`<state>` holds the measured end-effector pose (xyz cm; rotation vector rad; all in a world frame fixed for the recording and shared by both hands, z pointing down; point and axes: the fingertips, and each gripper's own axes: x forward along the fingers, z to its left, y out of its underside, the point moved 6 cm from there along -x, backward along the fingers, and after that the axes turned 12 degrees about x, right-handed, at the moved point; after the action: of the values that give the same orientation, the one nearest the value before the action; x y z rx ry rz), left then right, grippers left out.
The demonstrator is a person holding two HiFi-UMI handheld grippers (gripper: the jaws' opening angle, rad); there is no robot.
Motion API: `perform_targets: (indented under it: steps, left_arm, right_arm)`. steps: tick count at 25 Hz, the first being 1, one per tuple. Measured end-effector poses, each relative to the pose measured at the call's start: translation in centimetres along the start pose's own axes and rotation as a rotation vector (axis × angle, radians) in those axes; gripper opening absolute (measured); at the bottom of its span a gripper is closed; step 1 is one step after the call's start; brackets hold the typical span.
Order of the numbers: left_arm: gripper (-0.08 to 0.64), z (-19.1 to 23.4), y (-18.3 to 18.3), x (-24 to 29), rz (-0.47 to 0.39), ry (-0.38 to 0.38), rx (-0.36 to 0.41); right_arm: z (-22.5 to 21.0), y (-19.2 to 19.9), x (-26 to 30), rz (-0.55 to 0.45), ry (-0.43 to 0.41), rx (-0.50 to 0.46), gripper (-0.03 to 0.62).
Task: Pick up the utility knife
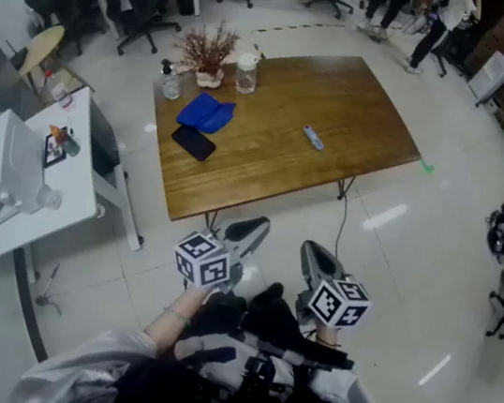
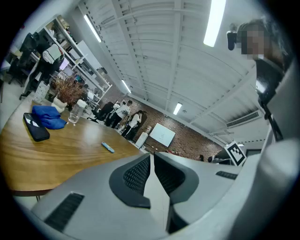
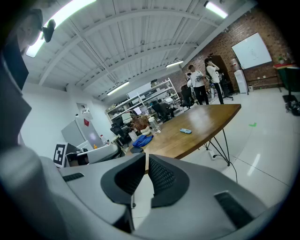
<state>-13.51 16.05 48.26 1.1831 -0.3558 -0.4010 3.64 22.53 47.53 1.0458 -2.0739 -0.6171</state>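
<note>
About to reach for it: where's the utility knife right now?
In the head view the utility knife lies on the wooden table, in its right half, well right of the blue cloth.

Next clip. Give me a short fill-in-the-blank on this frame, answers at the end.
1. The utility knife lies on the table, and ____ gripper touches it.
2. The cloth on the table is ____.
3. The left gripper and the right gripper both have their jaws ____.
Answers: neither; blue; shut.
</note>
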Motion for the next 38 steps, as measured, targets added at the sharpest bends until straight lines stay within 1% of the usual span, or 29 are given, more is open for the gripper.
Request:
perform_targets:
  steps: [4, 5, 6, 9, 11, 12, 17, 21, 23, 27, 30, 34, 38]
  left_arm:
    - [0.035, 2.1, 0.0, 1.7, 0.011, -0.015, -0.003]
    - [0.035, 2.6, 0.0, 2.2, 0.013, -0.021, -0.005]
    - [0.035, 3.0, 0.0, 2.9, 0.013, -0.028, -0.008]
    - [0.035, 4.5, -0.5, 5.5, 0.005, -0.062, -0.018]
    - [0.035, 5.6, -1.0, 7.6, -0.009, -0.09, -0.027]
    - [0.035, 6.1, -1.4, 8.6, -0.019, -0.105, -0.032]
    - [0.035, 7.5, -2.9, 13.3, -0.048, -0.167, -0.034]
    - [0.036, 8.3, -3.4, 16.2, -0.066, -0.221, -0.032]
    - [0.037, 8.6, -3.4, 16.8, -0.058, -0.236, -0.038]
    - [0.037, 9.2, -3.1, 17.1, -0.018, -0.269, -0.037]
    - [0.037, 10.3, -2.8, 17.0, 0.005, -0.293, -0.049]
    - [0.037, 12.6, -2.2, 17.8, 0.039, -0.317, -0.066]
    - [0.037, 15.0, -2.1, 19.2, 0.056, -0.31, -0.071]
  right_arm:
    - [-1.2, -1.2, 2.2, 0.008, -0.019, -0.006, 0.034]
    - [-1.7, -1.5, 2.8, 0.016, -0.027, -0.005, 0.06]
    - [-2.2, -2.0, 3.4, 0.025, -0.036, -0.004, 0.069]
    - [-4.1, -4.5, 5.5, 0.054, -0.065, -0.017, 0.074]
    - [-5.4, -6.6, 7.1, 0.086, -0.085, -0.04, 0.106]
    - [-6.0, -7.6, 7.9, 0.105, -0.096, -0.053, 0.132]
    - [-8.9, -12.2, 11.2, 0.172, -0.144, -0.105, 0.184]
    - [-11.2, -14.6, 13.7, 0.214, -0.177, -0.139, 0.186]
    - [-12.1, -15.2, 14.8, 0.232, -0.184, -0.15, 0.186]
    - [-13.4, -15.7, 17.0, 0.255, -0.18, -0.164, 0.186]
    - [-14.6, -15.9, 19.2, 0.266, -0.158, -0.18, 0.186]
    - [-16.5, -16.5, 22.6, 0.28, -0.107, -0.178, 0.215]
    - [-17.7, -16.9, 25.5, 0.302, -0.044, -0.235, 0.233]
